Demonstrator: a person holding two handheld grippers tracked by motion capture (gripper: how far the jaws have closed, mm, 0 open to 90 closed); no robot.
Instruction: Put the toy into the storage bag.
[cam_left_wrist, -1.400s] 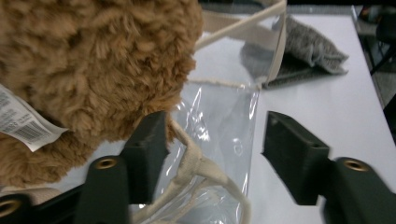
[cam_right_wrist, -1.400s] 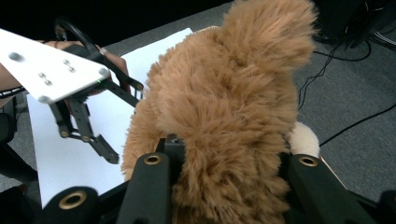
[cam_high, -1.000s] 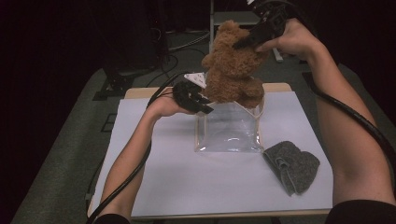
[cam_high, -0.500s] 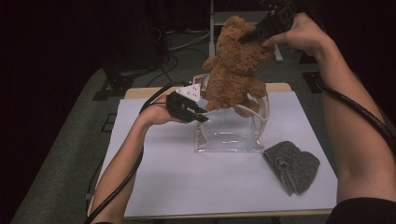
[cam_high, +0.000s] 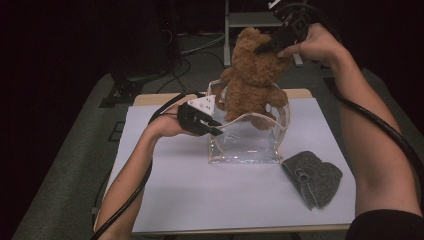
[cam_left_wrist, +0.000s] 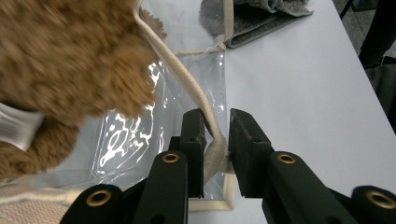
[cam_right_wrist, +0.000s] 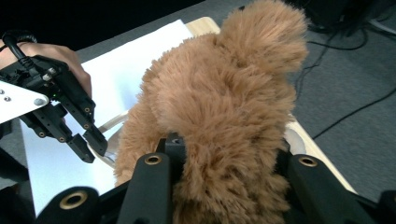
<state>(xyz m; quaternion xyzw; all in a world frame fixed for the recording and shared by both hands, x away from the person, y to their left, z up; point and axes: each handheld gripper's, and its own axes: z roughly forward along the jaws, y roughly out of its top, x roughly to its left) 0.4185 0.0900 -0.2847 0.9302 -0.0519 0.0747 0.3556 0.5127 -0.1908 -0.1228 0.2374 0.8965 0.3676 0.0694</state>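
at the left of centre in the high view the left gripper (cam_high: 216, 131) reaches in from the person's forearm at the lower left, and its jaws have just been closing on the cream-trimmed rim of the clear plastic bag (cam_high: 245, 145); in the left gripper view that cloth edge (cam_left_wrist: 211, 135) runs right between the two black jaws and they pinch it, holding the mouth of the bag apart. the bag stands upright in the middle of the frame on the white worktop (cam_high: 200, 195), its see-through front catching the light. the brown teddy bear (cam_high: 252, 82) sits above it at upper centre, its lower body down inside the open mouth of the bag and its head well above the rim. at the upper right of the frame the right gripper (cam_high: 265, 47) comes in from above, and in the right gripper view its jaws are buried in the fur of the bear's head, clamped on either side of it. further right, low in the frame, a folded grey felt cloth (cam_high: 312, 177) lies flat on the worktop just beside the bag's lower right corner.
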